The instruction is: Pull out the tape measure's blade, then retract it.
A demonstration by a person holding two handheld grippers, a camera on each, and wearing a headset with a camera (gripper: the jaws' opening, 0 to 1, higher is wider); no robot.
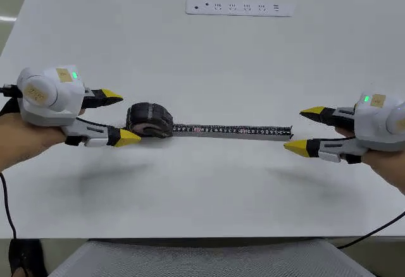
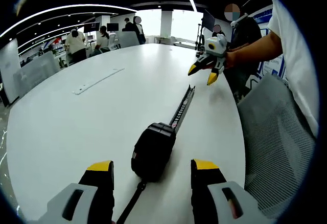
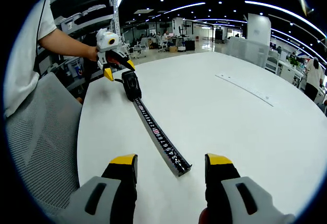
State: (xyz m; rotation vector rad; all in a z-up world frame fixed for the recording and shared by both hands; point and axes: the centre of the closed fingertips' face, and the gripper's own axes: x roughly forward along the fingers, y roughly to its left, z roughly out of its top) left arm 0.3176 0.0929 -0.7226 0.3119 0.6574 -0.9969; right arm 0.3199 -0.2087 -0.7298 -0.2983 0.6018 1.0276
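A black tape measure case (image 1: 149,120) lies on the white table (image 1: 209,55), its blade (image 1: 231,129) pulled out to the right and lying flat. My left gripper (image 1: 121,119) is open just left of the case, its yellow tips either side of the case's near end (image 2: 153,150). My right gripper (image 1: 305,129) is open at the blade's free end (image 3: 183,170), a little apart from it and holding nothing. The right gripper view looks along the blade (image 3: 153,129) to the case (image 3: 131,85) and the other gripper (image 3: 113,55).
A white power strip (image 1: 240,6) lies at the far side of the table. A mesh chair back (image 1: 202,258) stands at the near table edge. A black cable (image 1: 6,207) hangs off the left. People sit at distant desks (image 2: 76,42).
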